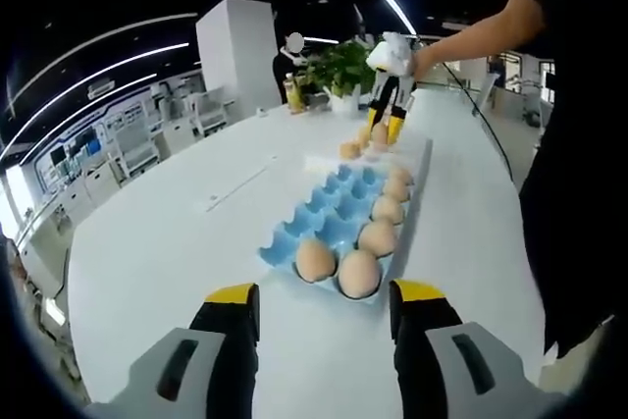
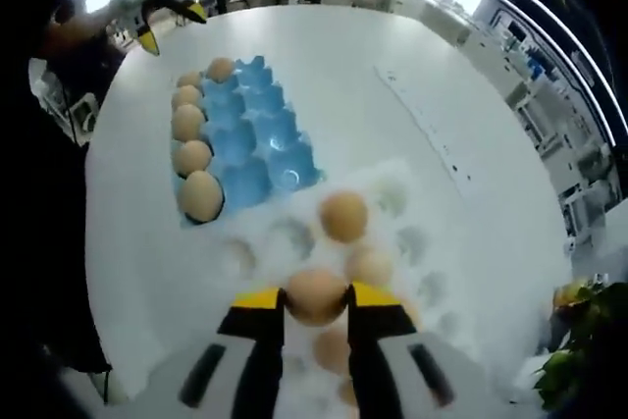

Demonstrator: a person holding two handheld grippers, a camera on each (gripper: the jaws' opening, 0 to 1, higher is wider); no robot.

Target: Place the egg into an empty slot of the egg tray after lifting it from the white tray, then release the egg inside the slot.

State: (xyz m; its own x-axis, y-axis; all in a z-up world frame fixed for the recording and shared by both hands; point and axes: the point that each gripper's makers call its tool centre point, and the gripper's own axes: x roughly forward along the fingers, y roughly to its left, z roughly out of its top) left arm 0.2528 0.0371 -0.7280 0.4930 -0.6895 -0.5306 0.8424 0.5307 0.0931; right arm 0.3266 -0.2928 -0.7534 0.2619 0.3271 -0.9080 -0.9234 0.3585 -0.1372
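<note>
An egg (image 2: 316, 293) sat clamped between the yellow-tipped jaws of the right gripper (image 2: 316, 303), just above the white tray (image 2: 412, 205), where a few more eggs (image 2: 344, 216) lay in its hollows. Just beyond, touching the white tray's edge, the blue egg tray (image 2: 257, 140) held five eggs along one side and a sixth at its far corner, its other slots bare. The left gripper (image 1: 325, 303) hung over the white table (image 1: 177, 233) near the blue tray's end, jaws spread wide and holding nothing.

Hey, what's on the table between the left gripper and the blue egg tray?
Nothing: in the left gripper view, bare white table separates the left gripper from the blue egg tray.
</note>
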